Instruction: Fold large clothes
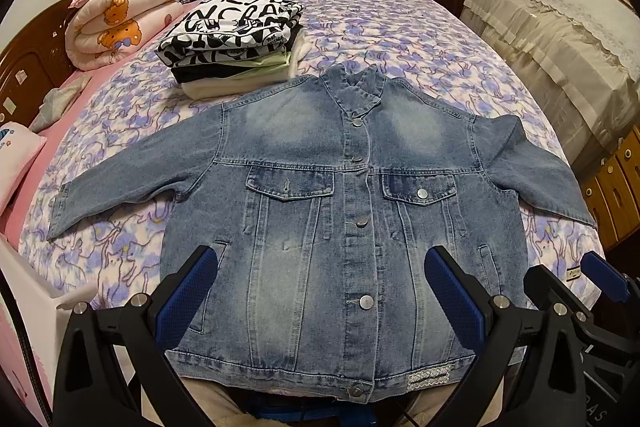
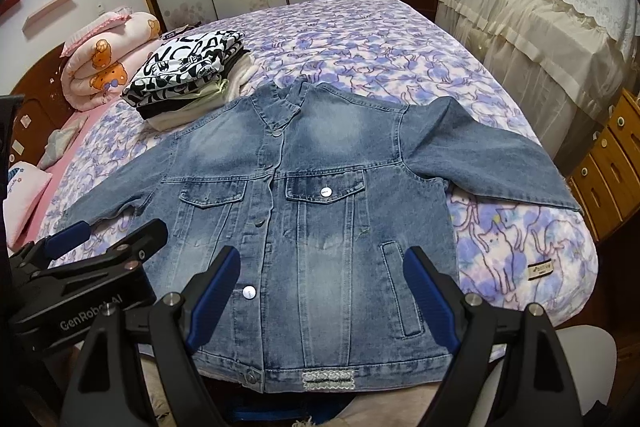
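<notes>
Here the denim jacket lay face up and buttoned on the bed, collar away from the person, hem at the near edge, both sleeves spread outward and nothing folded yet. The left hand-held gripper hovered above the lower front with its jaws wide apart and empty; the right hand-held gripper was likewise spread open and held nothing, poised just beside it over the hem region. A stack of folded clothes sat behind the collar, next to a rolled quilt. The step in hand looked like the first fold, probably bringing a sleeve across the chest. To do it well, each hand-held gripper would best pinch near a cuff and the matching shoulder seam, lifting only enough to clear the front buttons. Denim is stiff and heavy, so a shallow bite could slip; a deep grip on one layer seemed safer. The right sleeve reached close to the bed's edge and might drag the bedspread if pulled sideways.
</notes>
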